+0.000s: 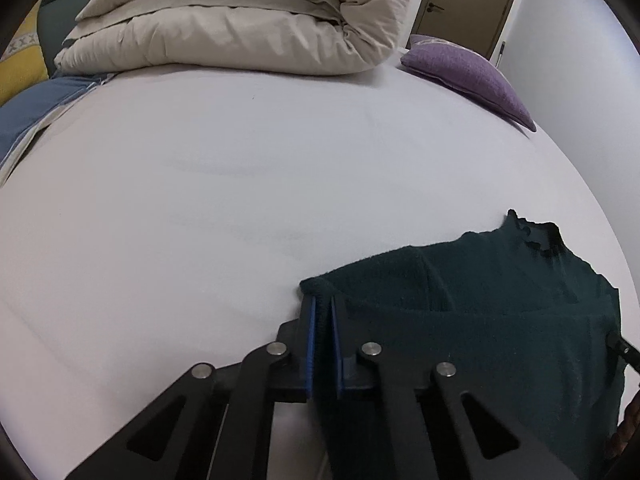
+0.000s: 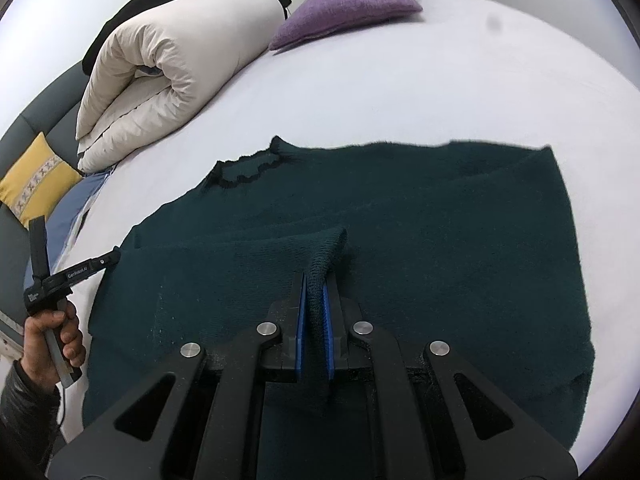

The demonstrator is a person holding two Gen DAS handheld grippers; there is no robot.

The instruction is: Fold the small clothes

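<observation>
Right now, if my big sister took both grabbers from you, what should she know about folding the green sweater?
Left gripper: shut on the sweater, pinching its edge at the left side.
Right gripper: shut on a sleeve cuff, raised a little over the body of the sweater.
The sweater lies spread on the white bed sheet, collar toward the rolled duvet; a purple cushion sits farther off.
Done: one sleeve looks brought in across the front.
Left: lay the cuff flat, let go, then probably fold the sides and the length.
</observation>
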